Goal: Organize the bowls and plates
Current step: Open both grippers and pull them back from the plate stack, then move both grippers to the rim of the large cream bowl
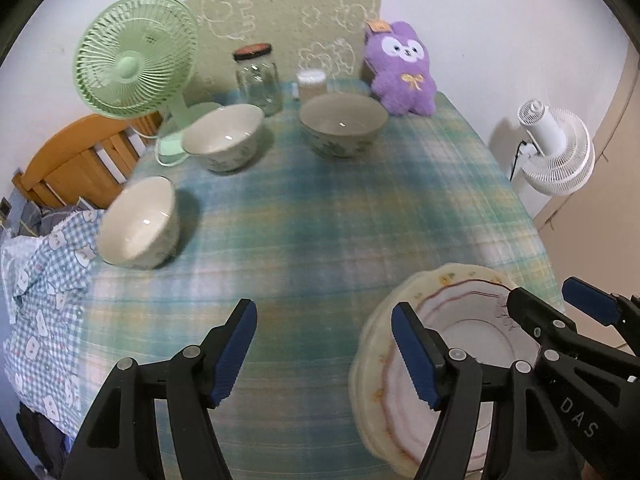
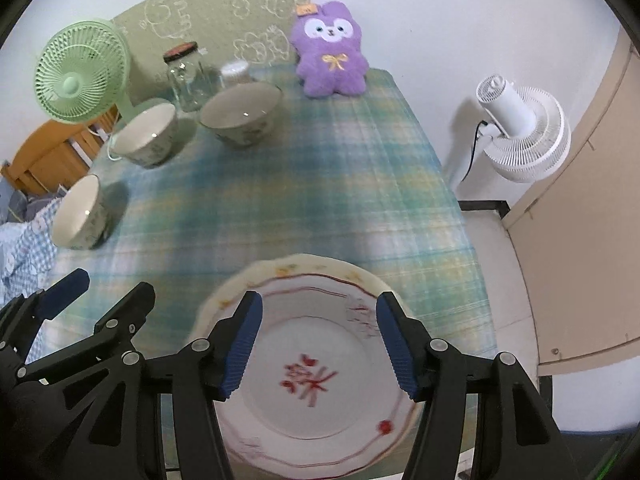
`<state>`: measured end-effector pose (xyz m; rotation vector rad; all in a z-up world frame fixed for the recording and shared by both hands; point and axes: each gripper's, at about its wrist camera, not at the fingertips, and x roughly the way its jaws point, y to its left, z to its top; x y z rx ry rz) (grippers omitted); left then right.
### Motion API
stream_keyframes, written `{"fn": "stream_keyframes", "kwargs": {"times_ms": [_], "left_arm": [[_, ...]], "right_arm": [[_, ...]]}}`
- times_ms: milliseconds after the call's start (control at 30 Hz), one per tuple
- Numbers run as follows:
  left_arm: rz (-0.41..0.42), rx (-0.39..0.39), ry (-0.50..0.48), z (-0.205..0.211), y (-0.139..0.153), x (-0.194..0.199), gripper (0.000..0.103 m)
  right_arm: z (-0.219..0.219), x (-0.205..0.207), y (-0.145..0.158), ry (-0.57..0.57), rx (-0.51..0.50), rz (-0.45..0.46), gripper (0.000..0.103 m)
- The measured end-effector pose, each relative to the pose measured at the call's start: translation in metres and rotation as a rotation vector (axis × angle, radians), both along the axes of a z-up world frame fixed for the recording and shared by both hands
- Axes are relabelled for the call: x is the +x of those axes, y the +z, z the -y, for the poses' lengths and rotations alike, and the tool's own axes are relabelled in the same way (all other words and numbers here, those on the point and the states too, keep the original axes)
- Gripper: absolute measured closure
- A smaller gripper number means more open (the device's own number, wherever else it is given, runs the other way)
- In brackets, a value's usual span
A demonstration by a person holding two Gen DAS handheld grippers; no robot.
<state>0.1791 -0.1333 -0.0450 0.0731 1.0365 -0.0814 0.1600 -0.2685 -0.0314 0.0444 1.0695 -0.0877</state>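
plates look sorted: a white plate with red markings (image 2: 308,384) sits on top of a cream scalloped plate (image 2: 288,266), a stack at the near edge of the checked tablecloth (image 2: 320,184), well apart from the purple plush toy (image 2: 330,54) at the far edge. the right gripper (image 2: 318,344) hangs above that stack, jaws fairly wide, nothing between the pads. the left gripper (image 1: 324,350) hovers just left of the stack, also wide and empty.

the bowls are what's left, by my reading. three of them stand apart: one bowl (image 1: 344,124) just beside the plush toy, a second (image 1: 224,136) further left of it by the green fan (image 1: 134,66), a third (image 1: 138,222) nearer, at the left edge. none nested. so roughly halfway; gathering the bowls looks like the remaining job.
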Motion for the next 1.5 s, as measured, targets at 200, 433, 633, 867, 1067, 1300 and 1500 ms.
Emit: {"fn": "stream_keyframes", "kwargs": {"times_ms": [200, 433, 633, 867, 1067, 1300, 1500], "left_arm": [[0.039, -0.003, -0.003, -0.046, 0.021, 0.0, 0.03], [0.071, -0.026, 0.019, -0.101, 0.036, 0.006, 0.027], [0.084, -0.04, 0.023, -0.141, 0.041, 0.016, 0.024], [0.11, -0.039, 0.045, -0.186, 0.043, 0.033, 0.013], [0.141, -0.003, 0.025, -0.209, 0.038, 0.045, 0.009], [0.128, -0.014, 0.02, -0.223, 0.027, 0.064, 0.009], [0.119, -0.021, 0.05, -0.234, 0.01, 0.085, 0.009]], "right_arm": [[-0.046, -0.003, 0.015, -0.044, 0.017, 0.024, 0.04], [-0.096, 0.003, 0.029, -0.032, 0.049, 0.059, 0.04], [-0.135, 0.01, 0.033, -0.023, 0.042, 0.089, 0.034], [-0.168, 0.025, 0.036, -0.018, 0.03, 0.126, 0.019], [-0.196, 0.042, 0.039, 0.011, 0.014, 0.179, 0.017], [-0.224, 0.064, 0.031, 0.061, 0.024, 0.181, 0.017], [-0.242, 0.09, 0.015, 0.063, 0.019, 0.161, 0.018]]}}
